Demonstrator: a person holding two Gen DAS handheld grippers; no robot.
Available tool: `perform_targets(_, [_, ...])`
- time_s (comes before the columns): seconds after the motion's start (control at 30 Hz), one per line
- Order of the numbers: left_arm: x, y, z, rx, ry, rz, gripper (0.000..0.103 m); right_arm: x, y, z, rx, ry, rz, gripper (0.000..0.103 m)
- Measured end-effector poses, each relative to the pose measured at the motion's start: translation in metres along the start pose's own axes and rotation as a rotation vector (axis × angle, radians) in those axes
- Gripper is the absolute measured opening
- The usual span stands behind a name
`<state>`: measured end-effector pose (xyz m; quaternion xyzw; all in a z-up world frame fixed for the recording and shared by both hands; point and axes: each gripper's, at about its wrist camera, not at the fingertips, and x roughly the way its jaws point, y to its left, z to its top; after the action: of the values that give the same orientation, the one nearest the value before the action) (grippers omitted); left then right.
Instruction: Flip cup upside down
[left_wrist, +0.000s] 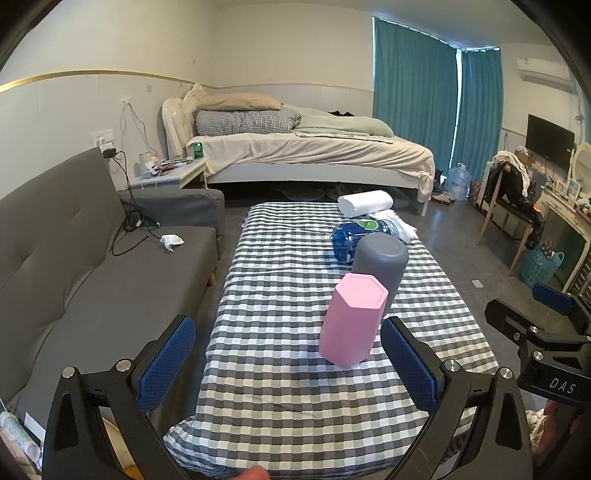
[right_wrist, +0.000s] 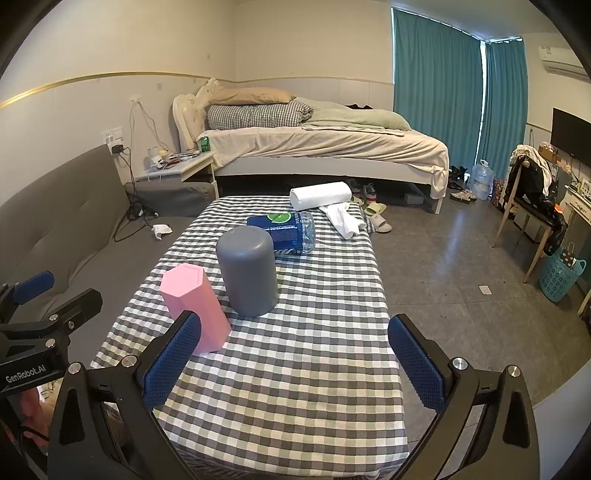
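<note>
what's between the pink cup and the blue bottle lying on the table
The grey cup stands between the pink cup and the blue bottle, closed end up. The right wrist view shows it most clearly.

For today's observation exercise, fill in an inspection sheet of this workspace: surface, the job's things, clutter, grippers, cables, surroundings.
Surface: table under a checked cloth.
Job's things: pink hexagonal cup and grey round cup, both standing closed end up, grey one behind the pink.
Clutter: blue-labelled bottle lying on its side; white paper roll and crumpled white cloth at the far end.
Grippers: left gripper and right gripper both open, empty, short of the cups.
Cables: black cables from a wall socket onto the sofa.
Surroundings: grey sofa, bed, teal curtains.
</note>
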<state>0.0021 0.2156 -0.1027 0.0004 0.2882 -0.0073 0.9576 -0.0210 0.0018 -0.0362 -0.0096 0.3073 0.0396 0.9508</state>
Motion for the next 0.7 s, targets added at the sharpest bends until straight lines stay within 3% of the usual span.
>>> perform_targets(0.7, [-0.0005,-0.0009,0.0006,0.005,0.003,-0.009,0.103,-0.0007,0.0,0.0005,0.003,0.002,-0.004,0.102])
